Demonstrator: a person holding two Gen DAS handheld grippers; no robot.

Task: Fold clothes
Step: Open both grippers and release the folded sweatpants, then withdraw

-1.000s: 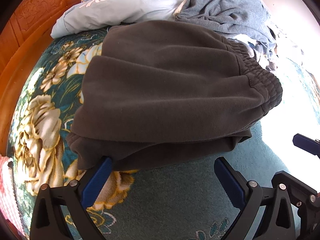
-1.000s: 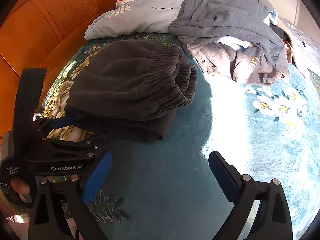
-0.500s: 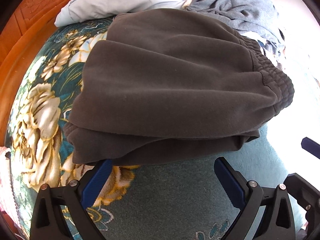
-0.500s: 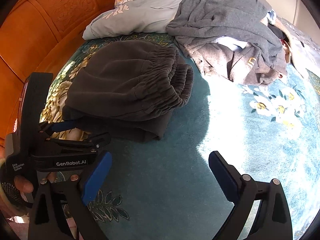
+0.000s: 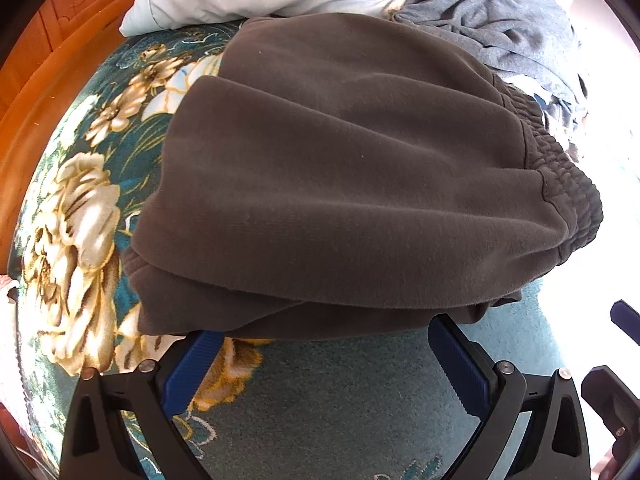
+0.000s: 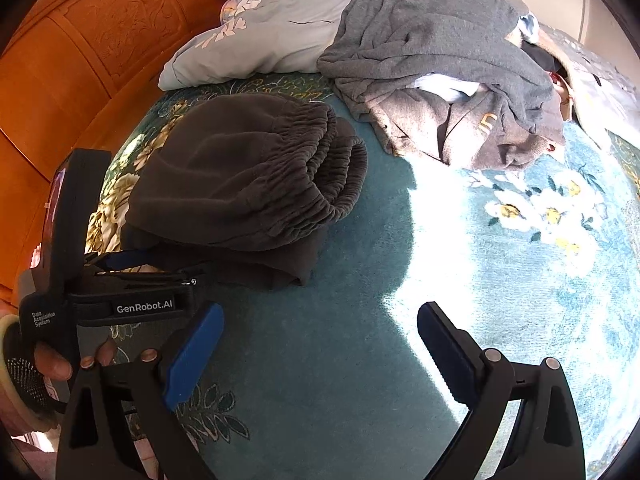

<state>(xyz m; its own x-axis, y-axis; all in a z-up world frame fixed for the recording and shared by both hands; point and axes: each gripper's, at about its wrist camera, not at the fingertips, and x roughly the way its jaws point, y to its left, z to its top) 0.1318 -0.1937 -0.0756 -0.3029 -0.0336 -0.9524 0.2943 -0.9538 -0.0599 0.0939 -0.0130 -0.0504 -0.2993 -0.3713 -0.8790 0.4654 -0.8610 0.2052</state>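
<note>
Your folded dark grey fleece trousers (image 5: 352, 184) lie on the teal floral blanket (image 6: 360, 360) against your left gripper (image 5: 324, 344), both it and your right gripper (image 6: 320, 336) spread wide and empty; soft, thick, floppy—pinch every layer at the near edge.

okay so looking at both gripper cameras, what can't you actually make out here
- Left gripper fingertips: left wrist view, hidden under the folded dark pants hem.
- Blanket right of the pants: left wrist view, washed out by sunlight.
- Grey clothes pile: right wrist view, items tangled, lower ones covered.
- Right gripper: open, holding nothing.
</note>
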